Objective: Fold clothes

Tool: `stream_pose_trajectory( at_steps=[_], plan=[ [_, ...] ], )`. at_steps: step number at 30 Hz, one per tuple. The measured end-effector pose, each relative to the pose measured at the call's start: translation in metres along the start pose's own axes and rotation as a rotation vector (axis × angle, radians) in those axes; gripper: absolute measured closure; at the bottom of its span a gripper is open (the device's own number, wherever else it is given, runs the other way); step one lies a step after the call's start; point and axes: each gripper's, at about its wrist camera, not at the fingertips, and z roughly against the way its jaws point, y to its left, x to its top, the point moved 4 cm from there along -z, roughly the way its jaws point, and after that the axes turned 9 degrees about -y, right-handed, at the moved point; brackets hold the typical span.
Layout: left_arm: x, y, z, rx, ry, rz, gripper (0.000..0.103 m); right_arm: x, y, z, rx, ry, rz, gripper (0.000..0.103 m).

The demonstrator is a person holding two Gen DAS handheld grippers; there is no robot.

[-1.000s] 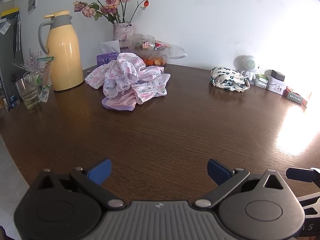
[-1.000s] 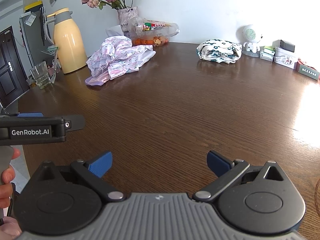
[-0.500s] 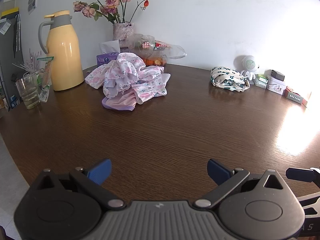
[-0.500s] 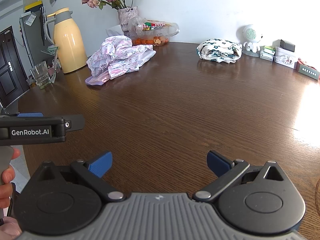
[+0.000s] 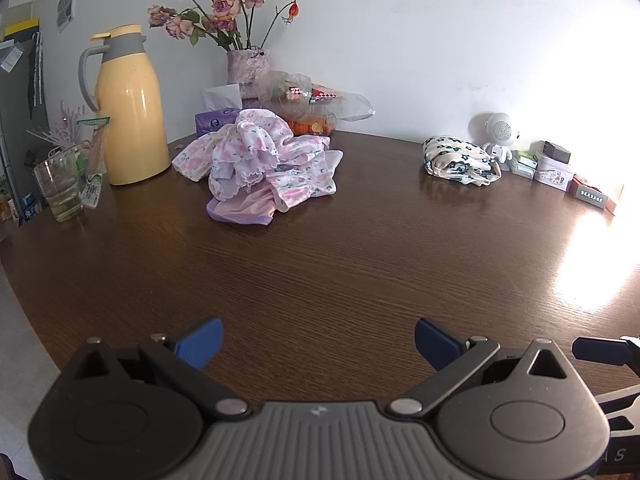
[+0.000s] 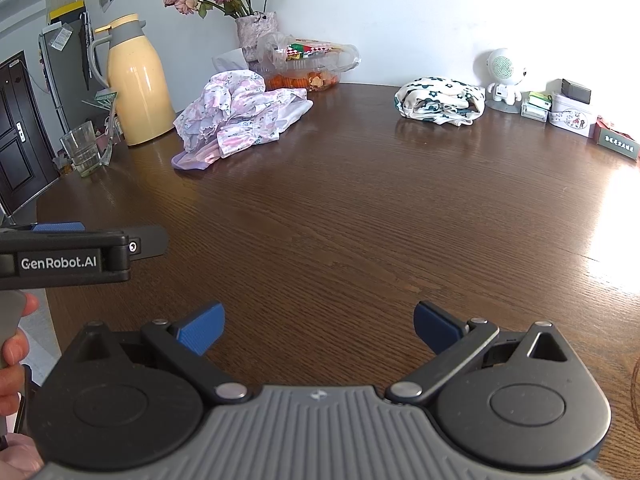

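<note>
A crumpled heap of pink floral clothes lies at the far left of the round dark wooden table. A bundled cream garment with dark green flowers sits at the far right, by the wall. My left gripper hovers open over the near table edge, nothing between its blue pads. My right gripper is likewise open and empty, beside the left one. Both stand well short of the clothes.
A yellow thermos, a drinking glass, a vase of dried roses, a tissue box and bagged snacks crowd the back left. A small white robot figure and boxes line the back right. A hand holds the left gripper.
</note>
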Motion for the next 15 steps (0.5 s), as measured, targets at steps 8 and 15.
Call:
stream_pose_trajectory(
  at_steps=[8, 15],
  plan=[
    [0.001, 0.004, -0.001, -0.011, 0.004, 0.007, 0.001, 0.002, 0.003, -0.003, 0.001, 0.006, -0.002, 0.000],
    [0.003, 0.011, -0.003, -0.014, 0.004, 0.010, 0.001, 0.006, 0.009, -0.008, 0.008, 0.017, 0.004, 0.000]
  ],
)
